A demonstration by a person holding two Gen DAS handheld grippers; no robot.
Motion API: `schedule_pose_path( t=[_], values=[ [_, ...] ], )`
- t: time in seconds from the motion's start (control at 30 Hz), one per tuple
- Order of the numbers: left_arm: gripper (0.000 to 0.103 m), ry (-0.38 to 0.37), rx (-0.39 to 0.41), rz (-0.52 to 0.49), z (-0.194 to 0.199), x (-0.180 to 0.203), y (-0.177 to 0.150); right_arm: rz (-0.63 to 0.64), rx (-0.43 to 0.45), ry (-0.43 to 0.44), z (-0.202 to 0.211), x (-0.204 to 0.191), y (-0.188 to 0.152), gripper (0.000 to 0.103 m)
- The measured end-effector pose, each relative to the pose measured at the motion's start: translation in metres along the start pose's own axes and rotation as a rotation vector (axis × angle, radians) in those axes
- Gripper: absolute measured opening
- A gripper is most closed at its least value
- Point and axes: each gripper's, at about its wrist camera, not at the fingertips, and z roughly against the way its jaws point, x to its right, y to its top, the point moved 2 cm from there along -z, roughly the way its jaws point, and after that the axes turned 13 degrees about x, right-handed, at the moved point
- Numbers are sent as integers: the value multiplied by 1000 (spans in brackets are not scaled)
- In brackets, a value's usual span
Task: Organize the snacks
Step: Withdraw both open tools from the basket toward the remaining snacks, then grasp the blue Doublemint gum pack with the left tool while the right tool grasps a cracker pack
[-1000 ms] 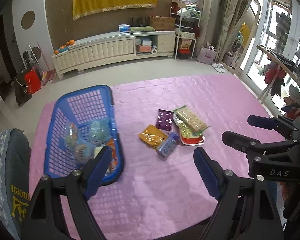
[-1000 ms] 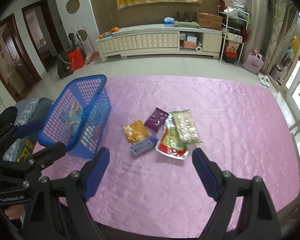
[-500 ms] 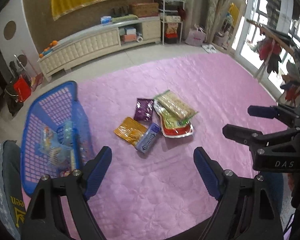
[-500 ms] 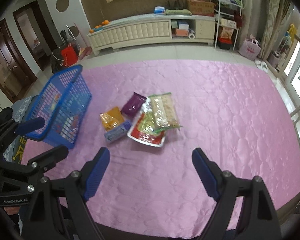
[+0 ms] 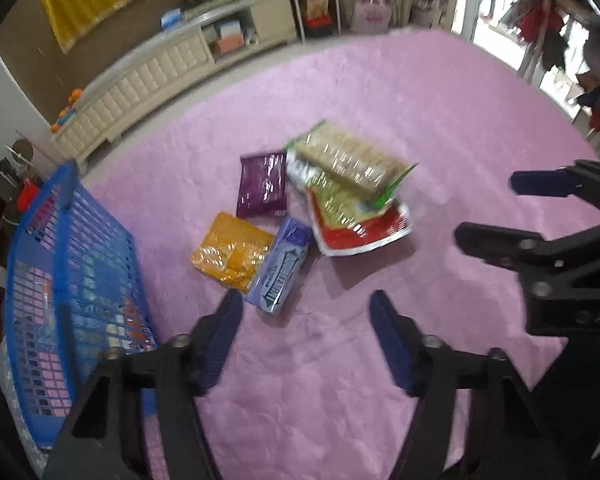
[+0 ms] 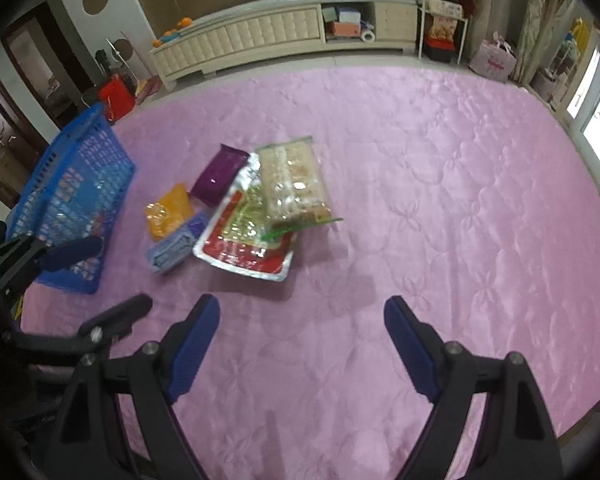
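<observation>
Several snack packs lie in a loose pile on the pink quilted surface: an orange pack (image 5: 232, 254), a lilac bar pack (image 5: 282, 270), a purple pack (image 5: 263, 184), a red-and-silver pouch (image 5: 360, 228) and a clear biscuit pack (image 5: 348, 156) on top of it. A blue mesh basket (image 5: 72, 280) holding several snacks stands to their left. My left gripper (image 5: 306, 310) is open and empty, just short of the lilac pack. My right gripper (image 6: 302, 320) is open and empty, hovering near the red pouch (image 6: 244, 248). The basket also shows in the right wrist view (image 6: 72, 196).
The pink quilt (image 6: 460, 200) spreads wide to the right of the pile. A cream low cabinet (image 6: 260, 36) runs along the far wall, with a shelf rack (image 6: 444, 20) to its right. The right gripper's frame (image 5: 560, 248) shows at the right of the left wrist view.
Both grippers have moved forward and down toward the snack pile, which now looks larger. The left view has swung right, away from the basket. Both jaws stay open.
</observation>
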Motion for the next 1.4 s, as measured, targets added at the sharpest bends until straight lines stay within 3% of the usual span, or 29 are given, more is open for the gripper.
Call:
schedule_pose_path(
  t=[0.47,0.53,0.57,0.8,1.1,1.4],
  values=[
    [51,-18,-118,-45,-70,-23,-1,-72,-36,55,-37,2,4,87],
    [36,-29,-121,-53,-72,-22,-4,-59,-41,53,-38,1,4,87],
    [35,-26,-123,-58,-74,-21,-6,-56,-42,51,-38,0,3,87],
    [30,27,-78,-91,-61,-16,-15,-75,-55,46,-40,2,-2,87],
    [29,-11,6,33,-16,-26,-21,23,-69,33,-40,-5,2,87],
    [29,-23,85,119,8,-42,-7,55,-94,32,-65,-5,34,87]
  ],
)
